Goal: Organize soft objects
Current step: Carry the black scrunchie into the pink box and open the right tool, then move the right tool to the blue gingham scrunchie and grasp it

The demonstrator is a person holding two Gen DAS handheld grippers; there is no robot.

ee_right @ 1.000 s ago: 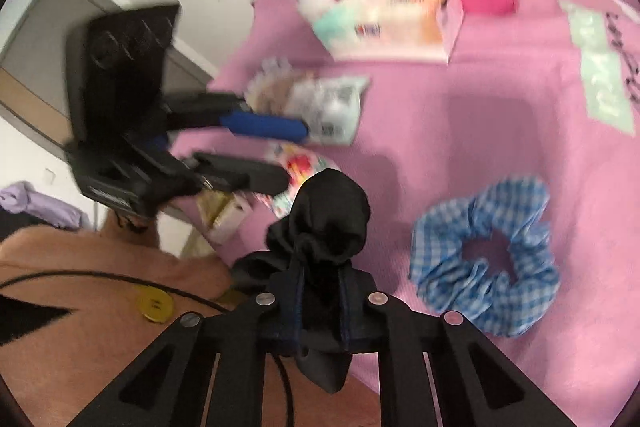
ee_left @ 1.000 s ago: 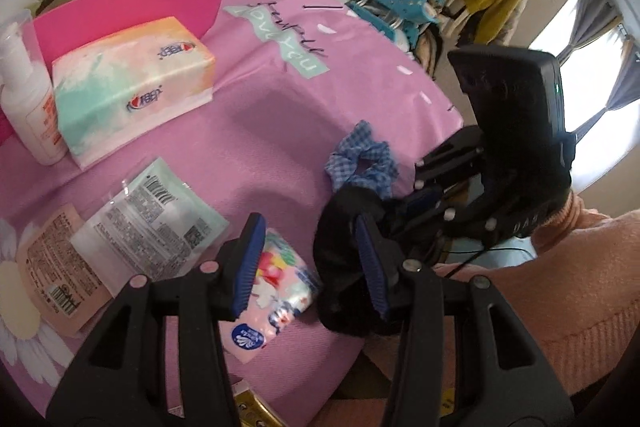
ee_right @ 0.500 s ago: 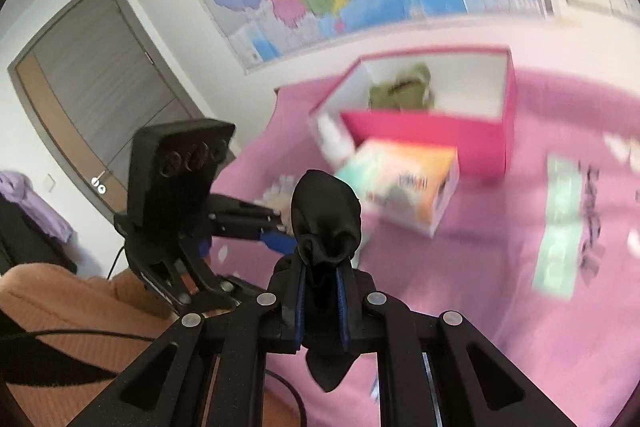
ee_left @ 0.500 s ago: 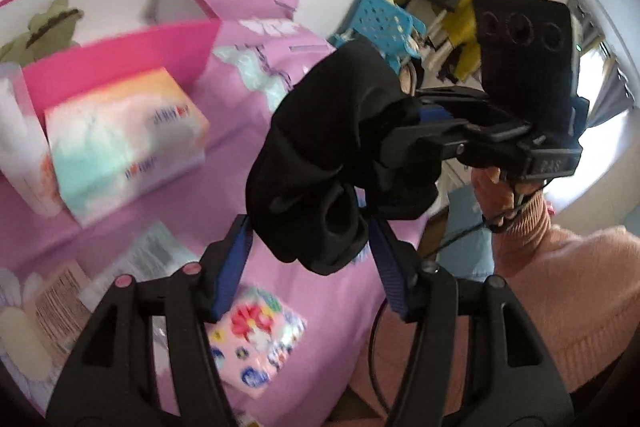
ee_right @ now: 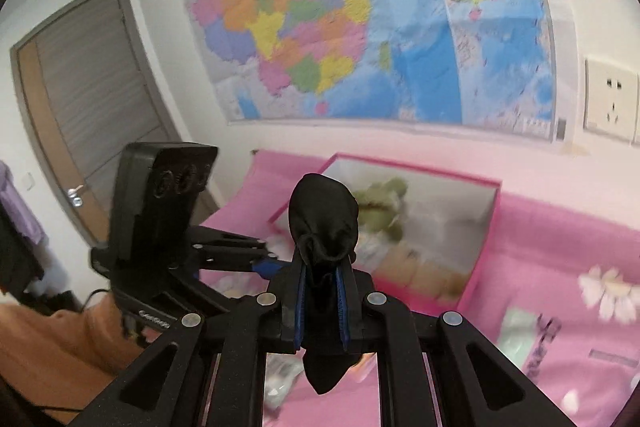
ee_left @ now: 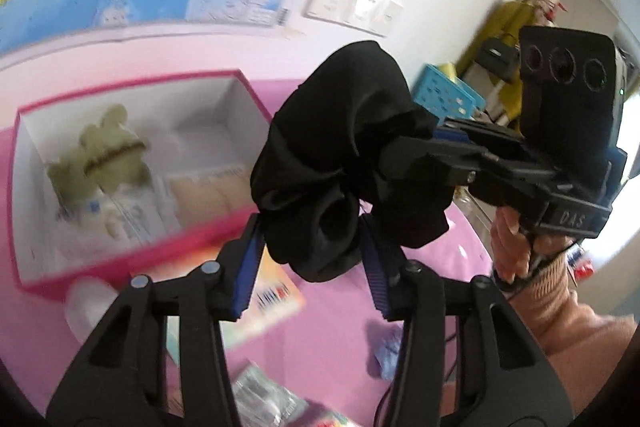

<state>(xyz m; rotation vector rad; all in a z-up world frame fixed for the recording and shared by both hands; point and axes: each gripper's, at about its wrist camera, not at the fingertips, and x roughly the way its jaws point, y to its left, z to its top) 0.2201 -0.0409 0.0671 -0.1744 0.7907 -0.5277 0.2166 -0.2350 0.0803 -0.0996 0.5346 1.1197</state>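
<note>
Scrunchie point(ee_right: 323, 223) of black fabric sat pinched between the blue pads of my right gripper point(ee_right: 321, 307), bunched above the fingers with a tail hanging below them. I held it in the air, in front of the pink box point(ee_right: 480, 259) that stood open on the pink tablecloth point(ee_right: 560, 267).

From the left wrist camera the same black scrunchie point(ee_left: 340, 163) filled the middle of the view, with my right gripper point(ee_left: 416, 151) reaching in from the right and clamped on its far side. My left gripper point(ee_left: 310, 269) had its fingers spread apart, one on each side of the scrunchie's lower fold; whether the pads point(ee_left: 246, 269) touched the cloth I could not tell.

Inside the box point(ee_left: 24, 187) lay a green plush toy point(ee_left: 104, 151), with some blurred pale packages beside it. A tissue pack point(ee_left: 272, 295) and a white bottle point(ee_left: 86, 303) stood just in front of the box. A blue scrunchie point(ee_left: 386, 351) lay on the cloth point(ee_left: 328, 339) below my left gripper, partly hidden by its finger. A map point(ee_right: 360, 19) hung on the wall behind.
</note>
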